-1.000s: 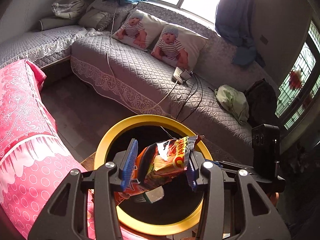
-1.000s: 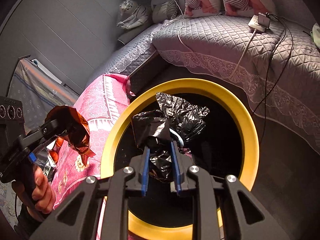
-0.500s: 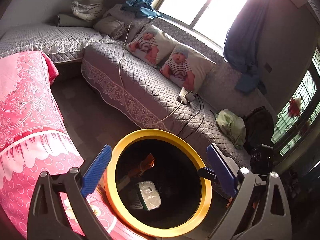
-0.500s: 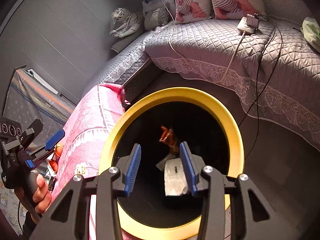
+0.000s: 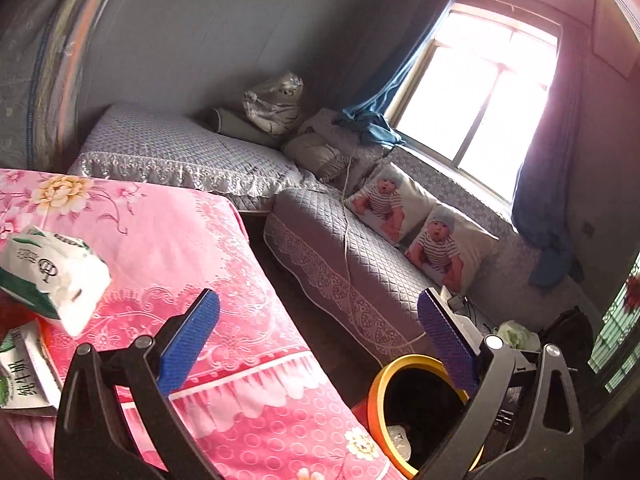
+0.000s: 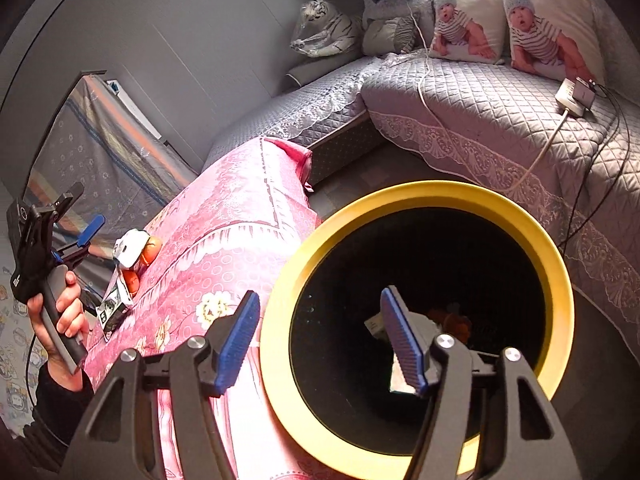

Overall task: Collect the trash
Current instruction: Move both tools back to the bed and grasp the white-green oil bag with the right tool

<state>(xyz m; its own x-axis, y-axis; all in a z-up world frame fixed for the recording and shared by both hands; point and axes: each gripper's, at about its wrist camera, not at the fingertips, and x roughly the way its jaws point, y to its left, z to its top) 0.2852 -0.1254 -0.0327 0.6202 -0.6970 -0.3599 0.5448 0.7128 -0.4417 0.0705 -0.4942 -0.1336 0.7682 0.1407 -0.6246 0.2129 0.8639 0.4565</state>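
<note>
Right claw (image 6: 320,344) hangs over the bin (image 6: 416,196), jaws opening, empty. Left claw (image 5: 318,332), wide and empty, has the table (image 5: 168,240) below it.

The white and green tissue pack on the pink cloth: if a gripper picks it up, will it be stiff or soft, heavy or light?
The tissue pack looks like a soft plastic wrap with rounded, puffed corners, so it would probably squash under the pads and weigh little. Its glossy film may be somewhat slippery. It lies flat on the pink cloth, so rolling seems unlikely.

Black gripper frames (image 6: 316,340) with silver screws, blue ribbed fingers (image 6: 236,338).
</note>
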